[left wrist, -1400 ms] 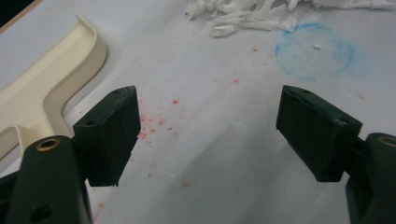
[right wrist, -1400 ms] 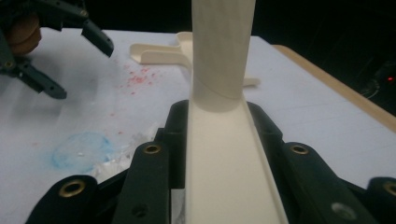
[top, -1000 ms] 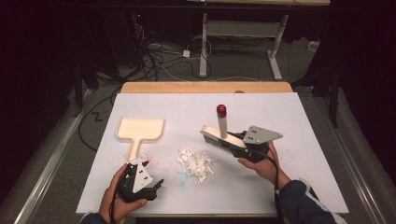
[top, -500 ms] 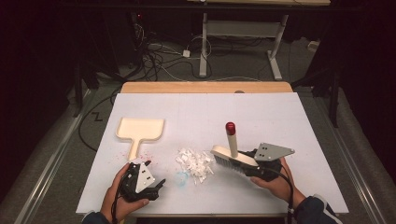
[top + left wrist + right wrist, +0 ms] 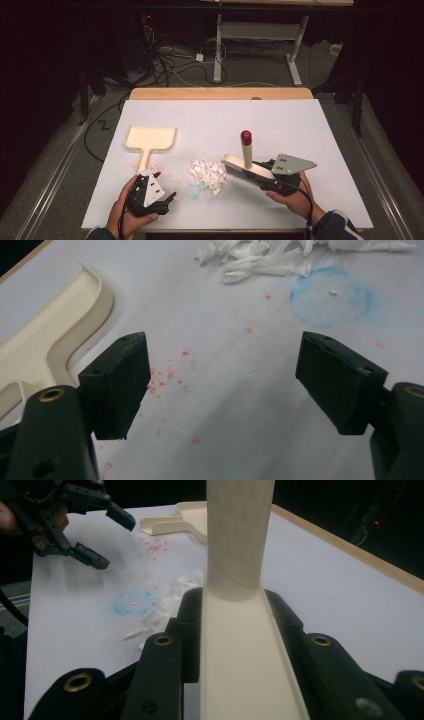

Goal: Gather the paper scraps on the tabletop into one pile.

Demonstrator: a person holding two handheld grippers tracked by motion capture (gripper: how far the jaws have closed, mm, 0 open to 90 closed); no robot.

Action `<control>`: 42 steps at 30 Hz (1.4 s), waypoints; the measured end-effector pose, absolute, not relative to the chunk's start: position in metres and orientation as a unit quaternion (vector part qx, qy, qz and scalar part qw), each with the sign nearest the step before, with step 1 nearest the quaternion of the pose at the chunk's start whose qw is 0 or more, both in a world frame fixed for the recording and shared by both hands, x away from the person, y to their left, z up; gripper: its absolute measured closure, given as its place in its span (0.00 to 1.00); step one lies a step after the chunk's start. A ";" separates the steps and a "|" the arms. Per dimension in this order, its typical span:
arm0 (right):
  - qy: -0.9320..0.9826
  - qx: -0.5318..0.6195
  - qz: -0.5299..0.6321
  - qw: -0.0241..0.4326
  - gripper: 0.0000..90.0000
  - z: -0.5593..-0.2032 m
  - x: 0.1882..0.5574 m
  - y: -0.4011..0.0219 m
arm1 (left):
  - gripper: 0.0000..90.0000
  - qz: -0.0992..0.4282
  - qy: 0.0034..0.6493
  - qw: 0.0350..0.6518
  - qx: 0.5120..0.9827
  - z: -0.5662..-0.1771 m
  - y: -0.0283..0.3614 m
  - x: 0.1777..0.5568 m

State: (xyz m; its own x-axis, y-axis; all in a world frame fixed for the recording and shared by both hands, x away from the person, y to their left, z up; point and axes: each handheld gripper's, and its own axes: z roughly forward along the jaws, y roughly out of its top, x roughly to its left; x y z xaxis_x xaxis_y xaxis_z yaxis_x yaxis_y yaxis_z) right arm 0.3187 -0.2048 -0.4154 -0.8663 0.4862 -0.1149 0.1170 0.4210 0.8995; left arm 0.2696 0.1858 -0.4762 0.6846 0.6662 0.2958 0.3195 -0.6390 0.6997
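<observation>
High view: the right tongs [image 5: 260,176] grip a cream brush [image 5: 247,169] by its head, bristles down on the white worktop [image 5: 300,120]. The brush's handle stands upright and ends in a red tip [image 5: 246,136]. The bristle end sits just beside a small heap of white paper scraps [image 5: 207,174], on the heap's right. A grey three-cornered plate [image 5: 291,163] sits on top of the right tongs, and the person's right hand [image 5: 294,196] holds them from below.

The left tongs [image 5: 161,189] rest low near the front edge of the worktop in the left hand [image 5: 125,212], with the jaws spread wide and nothing between them. A cream dustpan [image 5: 149,139] lies flat beyond them, its handle pointing toward the person. Red specks [image 5: 159,166] dot the sheet next to that handle, and a faint blue ring [image 5: 194,190] marks the sheet between the left tongs and the scraps.

Right gripper view: both black jaws press against the sides of the brush head [image 5: 247,665], with the handle rising straight up from it.

Left gripper view: the jaws stand far apart over bare sheet, the dustpan's edge [image 5: 55,340] at the left and the scraps [image 5: 270,257] at the top.
</observation>
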 end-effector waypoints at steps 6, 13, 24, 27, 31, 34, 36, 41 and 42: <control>0.809 0.228 0.503 0.201 0.75 -0.395 0.317 -0.247 | 0.23 0.283 0.285 0.305 0.863 -0.477 0.187 0.270; 0.809 0.253 0.494 0.192 0.75 -0.394 0.308 -0.284 | 0.23 0.283 0.286 0.304 0.864 -0.476 0.186 0.271; 0.833 0.260 0.475 0.116 0.75 -0.404 0.295 -0.295 | 0.23 0.282 0.286 0.304 0.864 -0.476 0.186 0.271; 0.840 0.261 0.466 0.094 0.75 -0.407 0.296 -0.297 | 0.23 0.282 0.286 0.305 0.864 -0.476 0.186 0.271; 0.847 0.277 0.451 0.058 0.75 -0.413 0.306 -0.300 | 0.23 0.279 0.285 0.306 0.865 -0.477 0.185 0.271; 0.852 0.291 0.432 0.048 0.75 -0.417 0.321 -0.302 | 0.23 0.274 0.284 0.305 0.867 -0.478 0.184 0.273; 0.852 0.304 0.425 0.042 0.75 -0.419 0.333 -0.306 | 0.23 0.264 0.286 0.311 0.867 -0.478 0.184 0.275; 0.863 0.315 0.394 0.024 0.69 -0.422 0.365 -0.311 | 0.24 0.260 0.284 0.310 0.869 -0.479 0.182 0.276; 0.866 0.317 0.386 0.024 0.67 -0.423 0.370 -0.311 | 0.24 0.260 0.283 0.310 0.869 -0.479 0.182 0.276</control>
